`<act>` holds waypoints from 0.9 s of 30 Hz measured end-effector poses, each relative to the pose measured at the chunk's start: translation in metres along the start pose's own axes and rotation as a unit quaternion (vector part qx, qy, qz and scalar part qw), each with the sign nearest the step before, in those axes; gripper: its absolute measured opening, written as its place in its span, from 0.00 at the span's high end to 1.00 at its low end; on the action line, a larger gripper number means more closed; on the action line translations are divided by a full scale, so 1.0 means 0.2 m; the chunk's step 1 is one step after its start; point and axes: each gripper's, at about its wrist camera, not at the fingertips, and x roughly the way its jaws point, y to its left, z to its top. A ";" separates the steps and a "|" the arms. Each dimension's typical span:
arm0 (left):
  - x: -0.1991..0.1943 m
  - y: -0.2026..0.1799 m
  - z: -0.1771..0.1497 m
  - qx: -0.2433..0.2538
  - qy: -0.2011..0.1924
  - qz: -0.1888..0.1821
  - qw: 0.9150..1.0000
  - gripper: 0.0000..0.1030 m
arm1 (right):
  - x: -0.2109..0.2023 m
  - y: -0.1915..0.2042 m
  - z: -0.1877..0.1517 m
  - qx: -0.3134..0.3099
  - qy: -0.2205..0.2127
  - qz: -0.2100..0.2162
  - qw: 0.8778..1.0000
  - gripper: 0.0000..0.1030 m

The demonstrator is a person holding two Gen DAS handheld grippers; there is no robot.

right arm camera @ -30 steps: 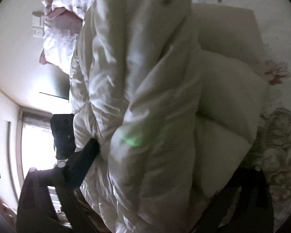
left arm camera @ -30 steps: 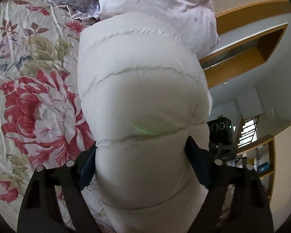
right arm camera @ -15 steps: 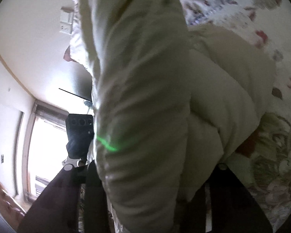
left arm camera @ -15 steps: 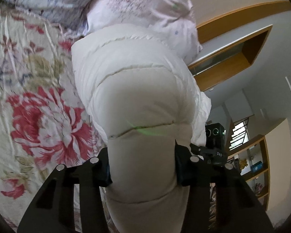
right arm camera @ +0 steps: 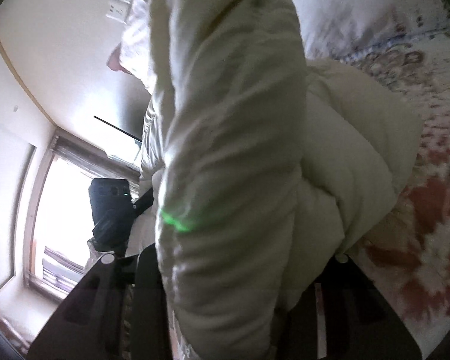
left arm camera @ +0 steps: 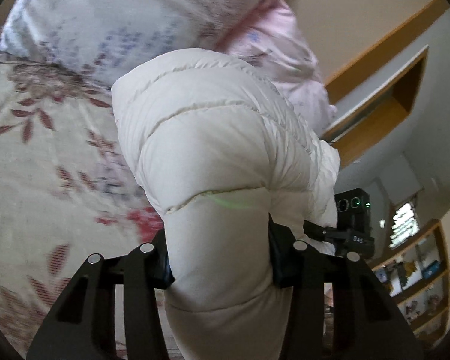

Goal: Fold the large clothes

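A white quilted puffer jacket (left arm camera: 213, 156) fills the middle of the left wrist view. My left gripper (left arm camera: 220, 258) is shut on a thick padded part of it, the blue pads pressing in from both sides. The right wrist view shows the same jacket (right arm camera: 234, 156) bunched into a tall fold, lifted off the bed. My right gripper (right arm camera: 243, 273) is shut on that bulky fold; its fingers are largely hidden by the fabric. Each view shows the other gripper as a dark block beyond the jacket.
A floral bedspread (left arm camera: 45, 162) lies under the jacket, with pale patterned pillows (left arm camera: 141, 15) at the head. A wooden shelf unit (left arm camera: 417, 273) stands at the right in the left wrist view. A bright window (right arm camera: 54, 216) is at the left in the right wrist view.
Both grippers have shut on the jacket and lifted it. The padding between the jaws is squeezed narrower, and the bedspread has slid back beneath both views.
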 end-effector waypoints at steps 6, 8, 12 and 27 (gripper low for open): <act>-0.01 0.16 0.06 -0.006 0.008 0.031 0.999 0.54 | 0.14 -0.06 0.01 0.008 0.006 -0.014 1.000 0.67; 0.01 0.21 0.07 -0.007 0.014 0.038 0.999 0.54 | 0.16 -0.11 0.01 0.023 0.005 -0.021 0.999 0.66; 0.08 0.27 0.08 -0.017 0.027 0.050 0.998 0.44 | 0.19 -0.18 0.00 0.057 0.003 -0.035 0.998 0.59; -0.04 0.19 0.08 0.026 -0.020 0.140 0.990 0.22 | -0.32 -0.25 0.02 0.089 -0.125 -0.155 0.976 0.21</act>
